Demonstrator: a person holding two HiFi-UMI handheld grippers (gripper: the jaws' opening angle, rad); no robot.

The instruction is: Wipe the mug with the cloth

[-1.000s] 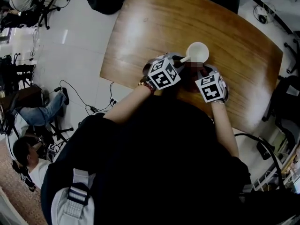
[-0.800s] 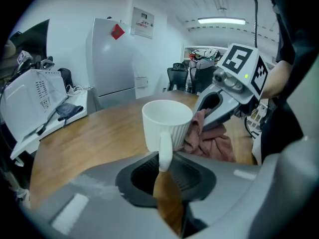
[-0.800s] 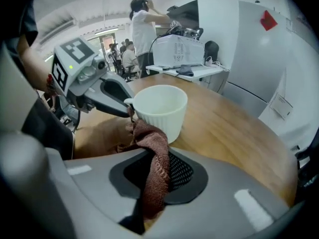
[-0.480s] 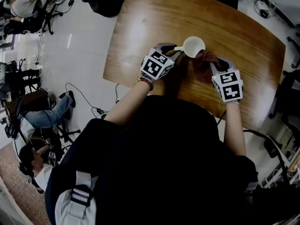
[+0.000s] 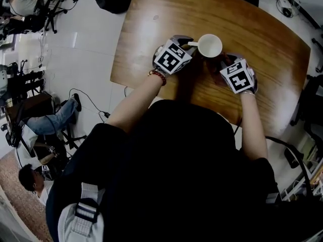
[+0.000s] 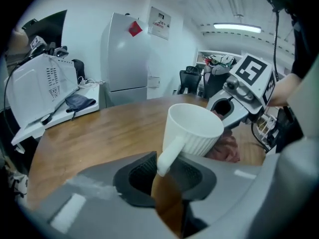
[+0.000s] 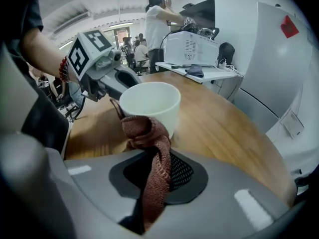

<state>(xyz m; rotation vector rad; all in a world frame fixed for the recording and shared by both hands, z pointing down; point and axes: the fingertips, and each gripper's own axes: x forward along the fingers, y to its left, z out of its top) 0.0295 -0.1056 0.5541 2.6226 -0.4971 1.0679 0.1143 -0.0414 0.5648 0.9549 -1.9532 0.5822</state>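
Note:
A white ribbed mug [image 5: 210,45] is over the wooden table [image 5: 262,29], upright with nothing inside. My left gripper [image 5: 185,48] is shut on the mug's handle [image 6: 168,156], which sticks out between its jaws [image 6: 164,176]. My right gripper [image 5: 225,65] is shut on a reddish-brown cloth [image 7: 152,146], which hangs bunched from its jaws [image 7: 157,179]. The cloth [image 6: 227,148] lies against the mug's [image 7: 150,105] lower side on the right gripper's side. Whether the mug rests on the table or is held just above it is unclear.
The table's near edge [image 5: 151,87] runs just below both grippers. Beyond it is white floor with cables, chairs and seated people [image 5: 35,130] at the left. A side desk with a white machine [image 6: 42,91] and a white cabinet [image 6: 127,59] stand past the table's far end.
My right gripper has come back in toward the mug with the cloth, from farther out to the right. The left gripper keeps its hold on the handle.

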